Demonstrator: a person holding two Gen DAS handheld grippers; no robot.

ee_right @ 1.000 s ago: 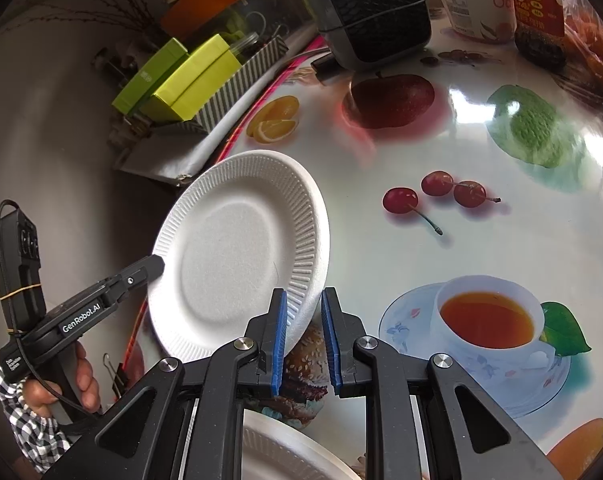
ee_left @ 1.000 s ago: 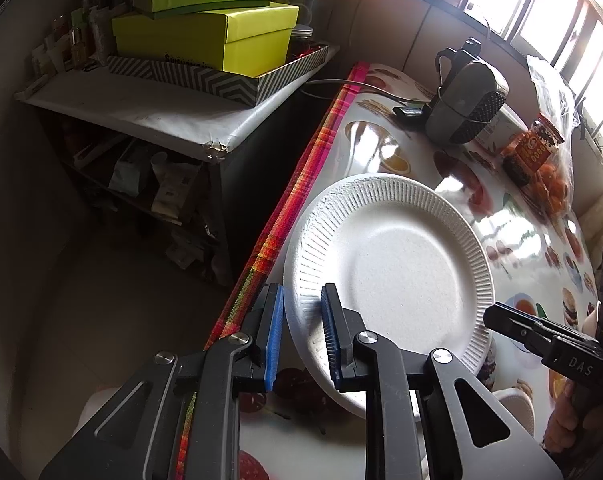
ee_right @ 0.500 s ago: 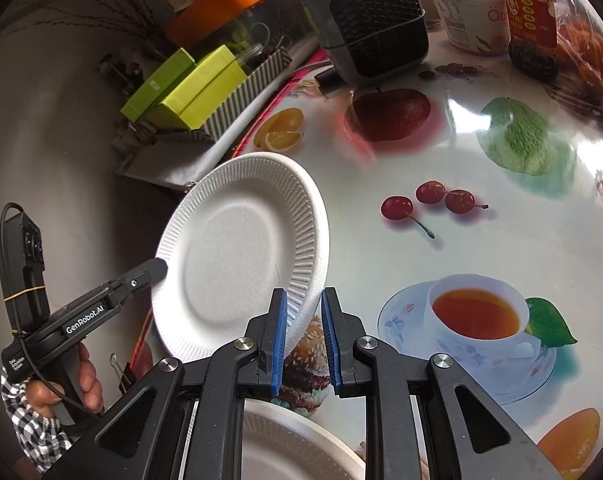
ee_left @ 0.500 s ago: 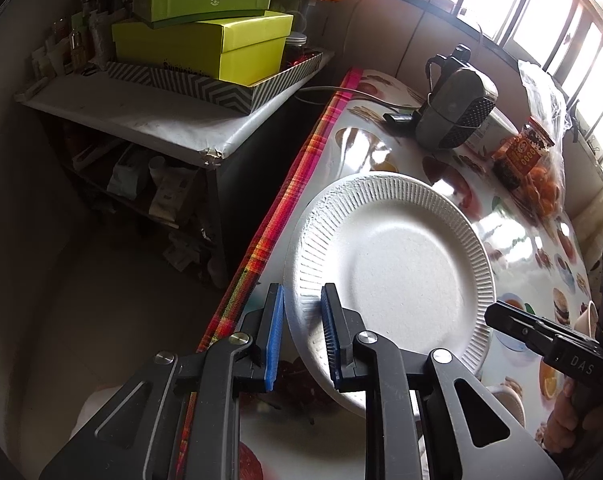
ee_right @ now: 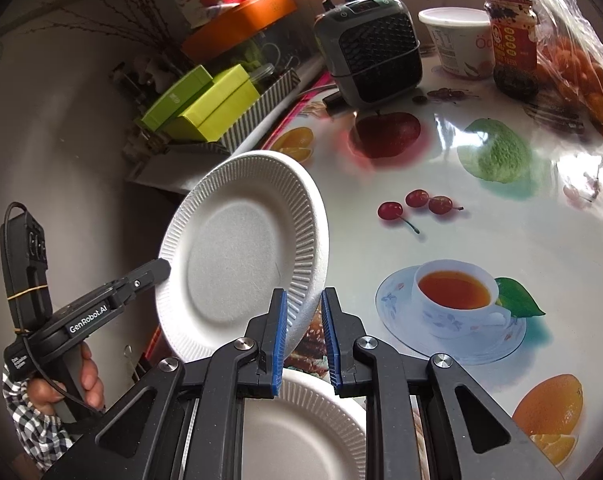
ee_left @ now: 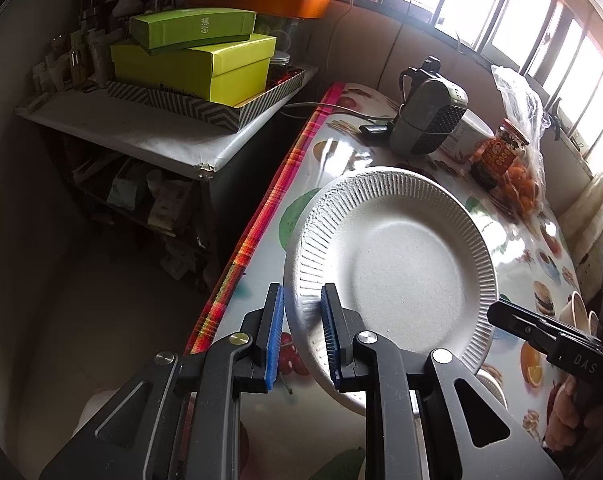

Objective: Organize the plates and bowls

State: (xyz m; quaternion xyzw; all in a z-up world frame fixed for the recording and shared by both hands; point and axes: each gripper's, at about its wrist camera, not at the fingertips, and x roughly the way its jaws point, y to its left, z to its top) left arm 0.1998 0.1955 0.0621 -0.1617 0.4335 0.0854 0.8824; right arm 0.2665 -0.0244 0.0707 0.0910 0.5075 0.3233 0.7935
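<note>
While both grippers, the left (ee_left: 301, 336) and the right (ee_right: 304, 336), pinch opposite rims of one white paper plate (ee_right: 241, 248) tilted above the table (ee_right: 481, 184), a second plate (ee_right: 301, 432) lies low in the frame, and a grey fan (ee_right: 371, 48) stands at top centre.

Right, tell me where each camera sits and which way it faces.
Left wrist: on the left gripper, looking down along the table's plaid edge; the right gripper and hand show.
Right wrist: on the right gripper, facing the fruit-print table; the left gripper and checked sleeve show.
Shared: the paper plate, pinched at opposite rims.
</note>
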